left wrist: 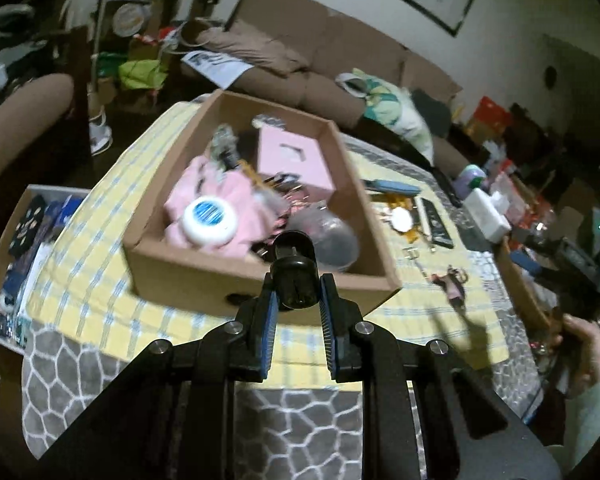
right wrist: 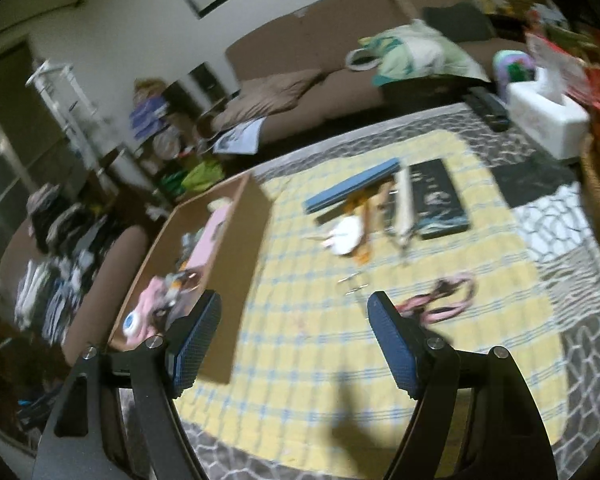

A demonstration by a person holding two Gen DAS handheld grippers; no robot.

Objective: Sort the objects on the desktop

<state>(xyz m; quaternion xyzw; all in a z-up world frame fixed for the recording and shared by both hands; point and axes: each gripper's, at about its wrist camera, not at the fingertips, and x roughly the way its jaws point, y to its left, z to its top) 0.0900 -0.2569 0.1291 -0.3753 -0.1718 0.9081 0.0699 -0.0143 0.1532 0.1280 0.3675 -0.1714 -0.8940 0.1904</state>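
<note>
My left gripper (left wrist: 297,296) is shut on a small black cylindrical part (left wrist: 295,272) and holds it in the air in front of the cardboard box (left wrist: 188,276). The box holds a pink cloth, a white round tin (left wrist: 210,220), a pink box (left wrist: 294,160) and a clear dome. My right gripper (right wrist: 294,320) stands open over the yellow checked cloth (right wrist: 300,360), nothing between its fingers. A pink strap item (right wrist: 440,300) lies just beyond its right finger. The cardboard box (right wrist: 240,248) is to its left.
On the cloth lie a blue flat case (right wrist: 352,190), a black patterned case (right wrist: 440,200), a white pen-like stick (right wrist: 404,204) and a white round object (right wrist: 346,236). A white tissue box (right wrist: 548,120) stands at the far right. An open drawer (left wrist: 24,248) is left of the table. A hand (left wrist: 584,344) shows at right.
</note>
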